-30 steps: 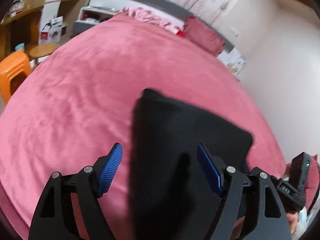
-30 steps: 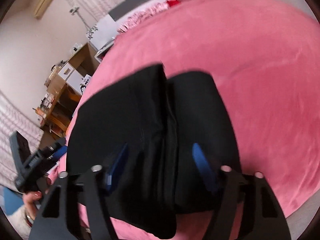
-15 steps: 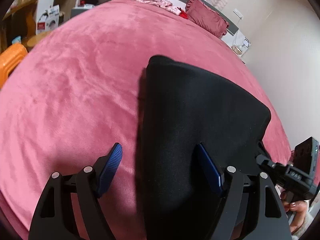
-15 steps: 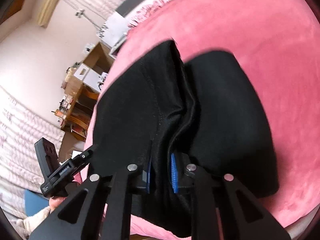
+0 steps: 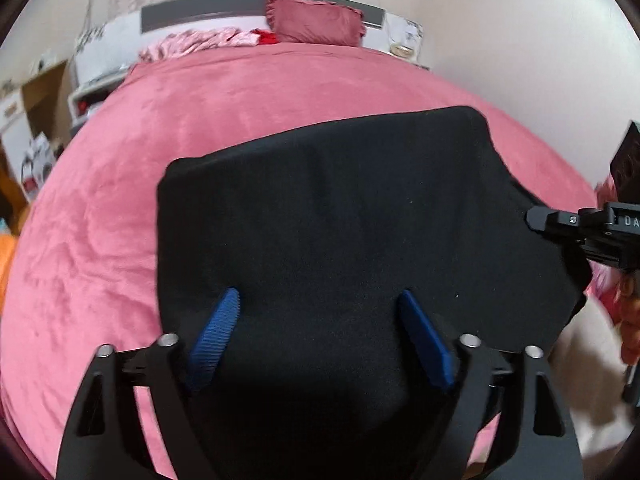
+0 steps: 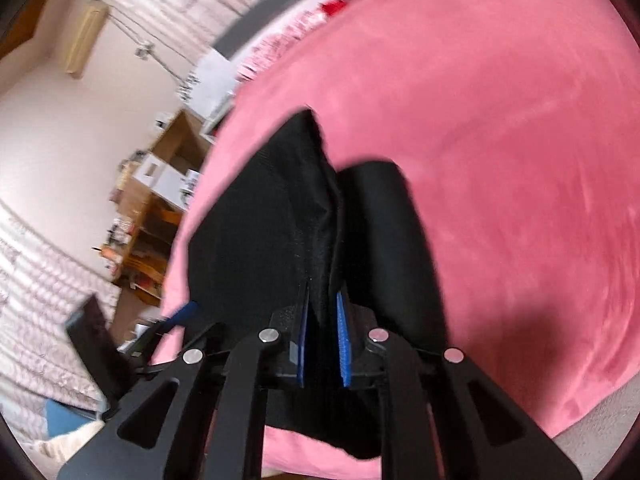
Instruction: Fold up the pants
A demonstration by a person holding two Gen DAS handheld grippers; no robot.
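Pink bed (image 5: 248, 128) w/ blk pants (image 5: 340, 208)

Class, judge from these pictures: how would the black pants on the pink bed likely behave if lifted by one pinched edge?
Probably floppy: the pants bunch into a ridge where the right gripper pinches them. Likely light, lying flat on the bedspread. They would likely drape and unfold, not hold shape.

The black folded fabric pants (image 5: 340, 216) lie on the pink plush bedspread (image 5: 100, 248), near its front edge. Behind them, at the far end of the bed, a dark red cushion (image 5: 316, 24) leans against the grey headboard (image 5: 200, 10), with a crumpled pink patterned cloth (image 5: 188, 44) to its left. A wooden shelf unit (image 6: 160, 208) stands left of the bed, perhaps against the wall.
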